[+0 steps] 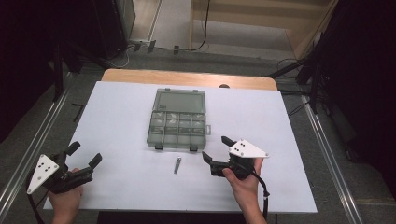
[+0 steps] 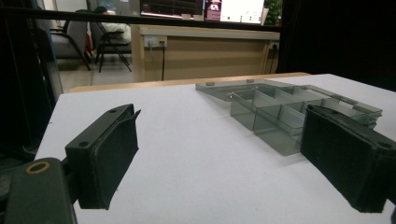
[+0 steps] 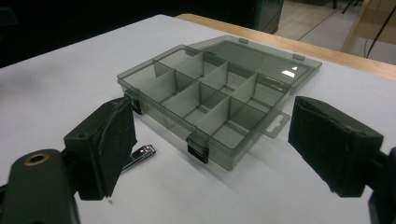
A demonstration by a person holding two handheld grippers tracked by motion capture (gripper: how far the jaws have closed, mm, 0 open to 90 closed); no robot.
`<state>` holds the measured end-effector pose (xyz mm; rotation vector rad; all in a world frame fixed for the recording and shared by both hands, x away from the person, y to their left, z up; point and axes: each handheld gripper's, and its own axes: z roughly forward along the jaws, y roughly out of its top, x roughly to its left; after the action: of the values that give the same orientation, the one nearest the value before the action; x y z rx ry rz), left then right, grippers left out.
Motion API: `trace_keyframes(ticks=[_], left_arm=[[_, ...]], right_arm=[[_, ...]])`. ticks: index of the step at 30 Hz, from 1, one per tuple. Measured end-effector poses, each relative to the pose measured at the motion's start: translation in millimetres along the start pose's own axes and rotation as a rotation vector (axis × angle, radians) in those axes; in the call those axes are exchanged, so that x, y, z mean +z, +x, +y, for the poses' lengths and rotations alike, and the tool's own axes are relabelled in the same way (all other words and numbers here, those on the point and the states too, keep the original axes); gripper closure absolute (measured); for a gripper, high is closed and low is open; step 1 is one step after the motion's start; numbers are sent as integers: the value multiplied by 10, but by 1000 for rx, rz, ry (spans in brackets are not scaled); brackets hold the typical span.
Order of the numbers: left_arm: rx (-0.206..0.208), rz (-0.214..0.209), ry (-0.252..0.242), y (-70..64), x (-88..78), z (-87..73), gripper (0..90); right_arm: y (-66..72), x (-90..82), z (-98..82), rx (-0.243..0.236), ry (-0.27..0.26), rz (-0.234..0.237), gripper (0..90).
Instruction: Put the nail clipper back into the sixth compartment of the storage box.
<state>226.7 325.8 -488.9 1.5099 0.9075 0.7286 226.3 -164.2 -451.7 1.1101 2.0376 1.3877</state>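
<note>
L tool (image 1: 84, 155) wide, empty | R tool (image 1: 215, 148) wide, empty | organizer box (image 1: 179, 119) lid open

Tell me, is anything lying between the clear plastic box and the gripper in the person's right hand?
No. In the high view, bare white table separates the box from the right gripper. The nail clipper lies off to the side, nearer the person.

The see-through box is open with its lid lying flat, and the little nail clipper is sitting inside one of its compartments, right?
Not quite. The box is open with its lid lying flat, but the nail clipper is not inside it. It lies on the white table just in front of the box, as the high view shows. The compartments look empty in the right gripper view.
</note>
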Motion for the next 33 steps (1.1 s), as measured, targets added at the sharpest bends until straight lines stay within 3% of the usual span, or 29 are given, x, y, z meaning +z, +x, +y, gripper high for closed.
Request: trace_keyframes(ticks=[6, 11, 17, 18, 21, 27, 31, 33], left_arm=[[-1, 0, 0, 2, -1, 1, 107], [-1, -1, 0, 4, -3, 1, 107], [-1, -2, 0, 5, -2, 2, 107], [-1, -2, 0, 5, -1, 2, 108], [-1, -3, 0, 5, -2, 2, 107], [-2, -3, 0, 5, -1, 2, 108], [-1, -3, -1, 6, -2, 2, 107], [-2, -3, 0, 6, -2, 2, 108]], right_arm=[[84, 97, 73, -11, 4, 35, 167], [140, 161, 95, -21, 11, 33, 204], [264, 285, 98, -47, 46, 0, 405], [277, 305, 97, -56, 51, 7, 454], [298, 377, 105, -64, 86, 87, 540], [387, 459, 96, -87, 109, 120, 698], [465, 568, 86, -102, 161, 174, 813], [494, 602, 82, -109, 177, 173, 847]])
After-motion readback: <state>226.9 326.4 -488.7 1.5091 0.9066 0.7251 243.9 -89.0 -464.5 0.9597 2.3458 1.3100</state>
